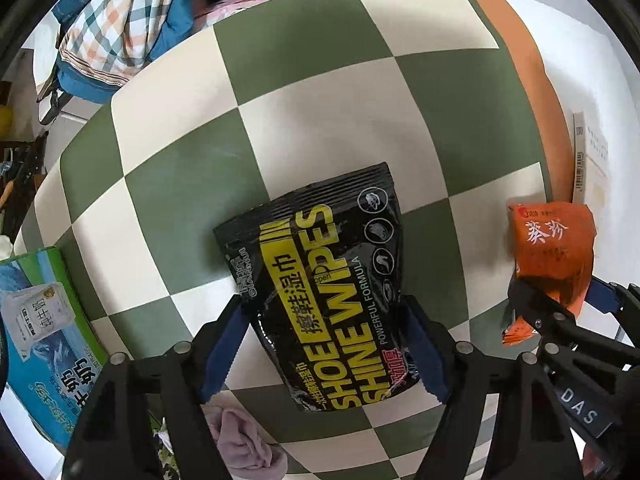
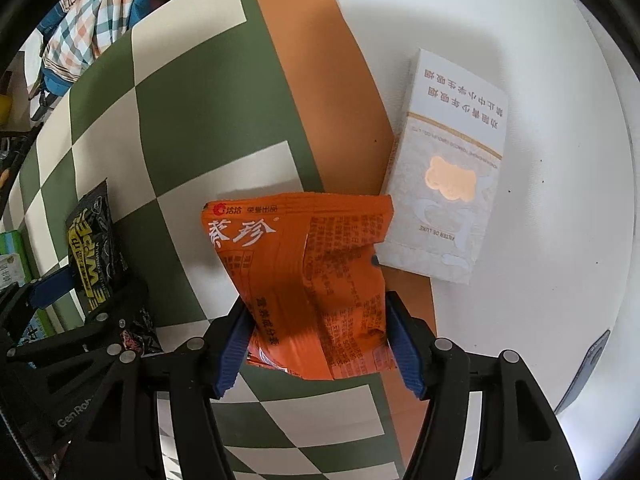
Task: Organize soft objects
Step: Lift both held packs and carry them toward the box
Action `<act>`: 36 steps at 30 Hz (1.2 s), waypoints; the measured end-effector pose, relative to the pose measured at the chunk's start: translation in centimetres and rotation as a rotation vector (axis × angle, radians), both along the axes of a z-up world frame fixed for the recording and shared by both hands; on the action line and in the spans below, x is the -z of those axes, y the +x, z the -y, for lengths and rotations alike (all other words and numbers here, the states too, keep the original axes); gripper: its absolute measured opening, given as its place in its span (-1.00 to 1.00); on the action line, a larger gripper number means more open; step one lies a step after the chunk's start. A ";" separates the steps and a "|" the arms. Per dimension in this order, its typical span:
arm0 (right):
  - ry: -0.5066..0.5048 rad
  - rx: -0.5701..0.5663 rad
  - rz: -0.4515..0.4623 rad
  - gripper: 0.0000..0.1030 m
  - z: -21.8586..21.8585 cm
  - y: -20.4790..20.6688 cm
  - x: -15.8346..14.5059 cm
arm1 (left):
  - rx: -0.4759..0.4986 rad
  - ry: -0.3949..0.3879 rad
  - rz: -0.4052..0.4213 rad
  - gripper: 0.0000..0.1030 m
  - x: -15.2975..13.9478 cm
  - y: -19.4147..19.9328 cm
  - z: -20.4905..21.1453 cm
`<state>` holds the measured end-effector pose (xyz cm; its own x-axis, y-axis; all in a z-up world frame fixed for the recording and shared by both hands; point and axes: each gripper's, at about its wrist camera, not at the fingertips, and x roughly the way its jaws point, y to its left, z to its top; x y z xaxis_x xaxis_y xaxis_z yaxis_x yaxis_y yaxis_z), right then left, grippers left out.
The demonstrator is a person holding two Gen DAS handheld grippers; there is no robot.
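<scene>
My left gripper [image 1: 324, 312] is shut on a black and yellow pack of shoe shine wipes [image 1: 320, 280], held above the green and cream checkered mat [image 1: 280, 100]. The pack also shows at the left of the right wrist view [image 2: 90, 248]. My right gripper [image 2: 318, 320] is shut on an orange snack packet [image 2: 308, 268], held above the mat's orange edge [image 2: 308, 80]. The packet also shows at the right of the left wrist view [image 1: 554, 248].
A white and gold carton [image 2: 448, 176] lies on the white table [image 2: 520, 20] to the right. A green and blue milk box [image 1: 40, 328] sits at the left. A pink cloth [image 1: 244, 440] lies near the front. Plaid fabric [image 1: 116, 28] is piled at the back left.
</scene>
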<state>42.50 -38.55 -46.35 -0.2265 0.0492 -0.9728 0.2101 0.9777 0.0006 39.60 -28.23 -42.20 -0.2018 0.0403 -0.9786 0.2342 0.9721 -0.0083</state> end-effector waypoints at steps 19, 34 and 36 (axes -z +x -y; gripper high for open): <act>-0.014 -0.024 -0.004 0.14 -2.4 -0.7 -1.1 | 0.018 0.004 -0.014 0.56 1.0 -0.3 -1.7; -0.015 -0.003 -0.008 0.13 -1.1 -0.4 -1.6 | -0.033 -0.019 0.027 0.06 0.1 0.1 -2.5; -0.019 0.008 0.001 0.10 -1.1 -0.6 -1.8 | -0.052 -0.038 0.017 0.01 0.0 0.0 -2.8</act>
